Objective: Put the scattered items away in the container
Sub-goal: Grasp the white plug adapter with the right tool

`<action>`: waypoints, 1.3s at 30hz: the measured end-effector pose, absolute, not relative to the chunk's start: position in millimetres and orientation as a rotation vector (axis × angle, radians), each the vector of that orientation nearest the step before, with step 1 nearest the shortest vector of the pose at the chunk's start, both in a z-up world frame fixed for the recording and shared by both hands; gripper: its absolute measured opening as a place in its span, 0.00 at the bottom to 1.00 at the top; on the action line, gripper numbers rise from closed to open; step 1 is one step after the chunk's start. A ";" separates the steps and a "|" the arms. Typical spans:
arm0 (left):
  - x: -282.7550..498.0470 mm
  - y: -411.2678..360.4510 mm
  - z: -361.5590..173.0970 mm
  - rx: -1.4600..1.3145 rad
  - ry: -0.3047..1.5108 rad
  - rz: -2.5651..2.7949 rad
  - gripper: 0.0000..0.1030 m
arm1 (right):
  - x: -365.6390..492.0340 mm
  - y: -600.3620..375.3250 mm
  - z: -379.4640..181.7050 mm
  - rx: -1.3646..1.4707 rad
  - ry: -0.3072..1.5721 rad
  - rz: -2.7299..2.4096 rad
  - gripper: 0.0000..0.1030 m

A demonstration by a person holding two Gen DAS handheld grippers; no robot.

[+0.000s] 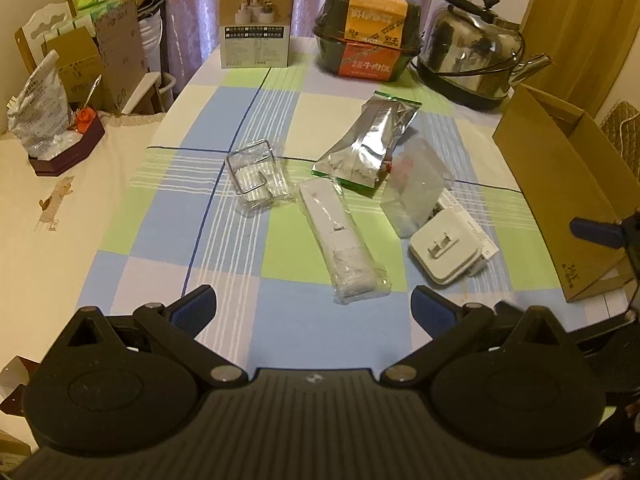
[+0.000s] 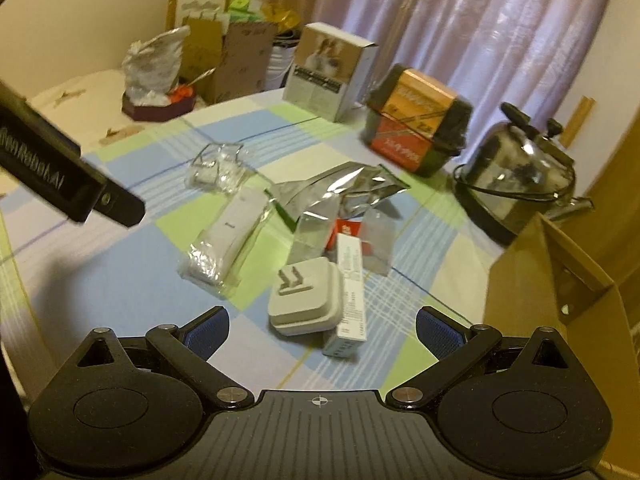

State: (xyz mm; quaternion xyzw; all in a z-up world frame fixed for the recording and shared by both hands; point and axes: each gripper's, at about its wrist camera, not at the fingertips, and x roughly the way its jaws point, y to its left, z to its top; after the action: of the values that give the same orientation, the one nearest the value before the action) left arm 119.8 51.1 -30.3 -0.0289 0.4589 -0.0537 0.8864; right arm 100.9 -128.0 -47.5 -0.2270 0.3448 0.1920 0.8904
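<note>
Scattered on the checked tablecloth lie a bagged wire holder (image 1: 258,176) (image 2: 218,168), a long white item in clear plastic (image 1: 342,246) (image 2: 226,240), a silver foil pouch (image 1: 370,144) (image 2: 340,190), a clear plastic bag (image 1: 416,186) (image 2: 378,236), a white plug adapter (image 1: 446,250) (image 2: 306,300) and a slim white box (image 2: 350,292). The open cardboard box (image 1: 560,184) (image 2: 552,280) stands at the right. My left gripper (image 1: 314,306) hovers open and empty near the table's front. My right gripper (image 2: 322,330) is open just before the adapter, holding nothing.
At the table's far end stand a white product box (image 1: 256,20) (image 2: 330,70), a black meal container (image 1: 368,34) (image 2: 418,124) and a steel kettle (image 1: 476,52) (image 2: 520,176). Boxes and a foil bag (image 1: 38,112) crowd a side table on the left.
</note>
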 end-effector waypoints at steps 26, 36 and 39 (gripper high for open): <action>175.6 56.5 -91.5 -0.122 1.016 -0.165 0.99 | 142.7 -91.9 -123.7 -0.717 0.714 0.384 0.82; 183.6 53.7 -98.8 -0.130 1.016 -0.176 0.99 | 150.1 -93.2 -129.7 -0.716 0.715 0.370 0.66; 185.4 51.3 -101.1 -0.126 1.013 -0.182 0.99 | 147.3 -97.2 -124.5 -0.673 0.704 0.370 0.66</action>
State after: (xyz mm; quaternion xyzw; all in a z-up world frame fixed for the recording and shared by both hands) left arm 185.4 51.3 -101.1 -0.0602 0.4842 -0.0868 0.8685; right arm 147.3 -97.2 -124.5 -0.3216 0.3363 0.1769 0.8673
